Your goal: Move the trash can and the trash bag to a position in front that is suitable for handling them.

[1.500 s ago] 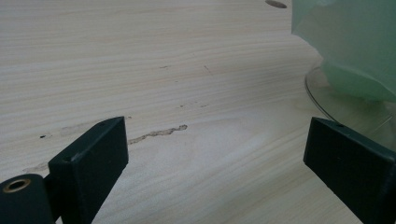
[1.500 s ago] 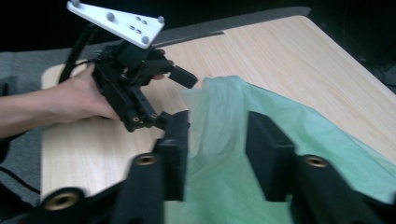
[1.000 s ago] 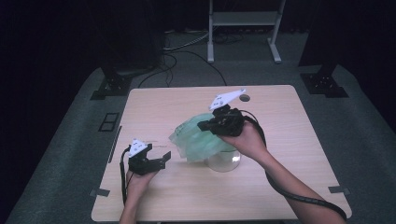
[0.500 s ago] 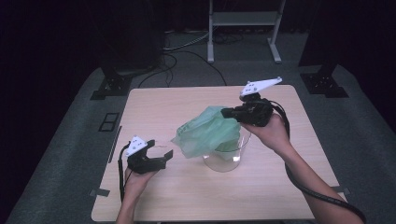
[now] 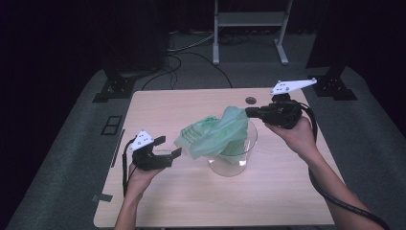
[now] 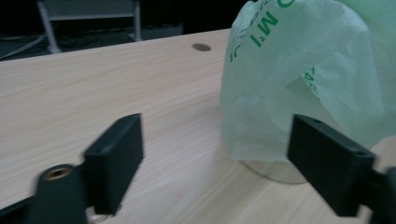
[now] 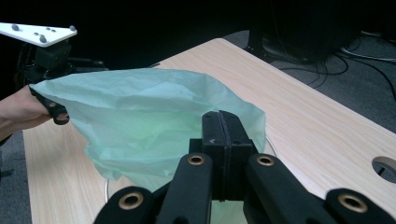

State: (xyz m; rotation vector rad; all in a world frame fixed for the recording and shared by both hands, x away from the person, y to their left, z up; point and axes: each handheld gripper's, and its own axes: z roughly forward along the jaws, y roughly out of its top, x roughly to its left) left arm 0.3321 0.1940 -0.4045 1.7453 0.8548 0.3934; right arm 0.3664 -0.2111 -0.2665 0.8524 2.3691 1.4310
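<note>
- High view shows the pale wooden surface (image 5: pixel 158 201) as the largest thing, and near its middle stands a clear glass bowl (image 5: pixel 239 160) with a thin green plastic bag (image 5: pixel 213 136) draped over its rim and spilling toward nine o'clock.
- By the look of it, the bag is very light, soft and slippery film: it will crumple and slide rather than hold any shape. An edge or gathered fold is the sensible place to take hold, pinched firmly.
- The bowl looks rigid and breakable, and light enough to be dragged along if the bag is pulled sideways.
- Right gripper (image 5: pixel 253 113) sits at about two o'clock from the bowl, lifted above the rim. In the right gripper view its fingers (image 7: pixel 215 140) are clenched together on the bag's edge, holding the film up and taut.
- Left gripper (image 5: pixel 170 149) rests at about nine o'clock from the bowl, near the bag's hanging side but apart from it. In the left gripper view its fingers (image 6: pixel 116 158) stand spread wide and hold nothing.
</note>
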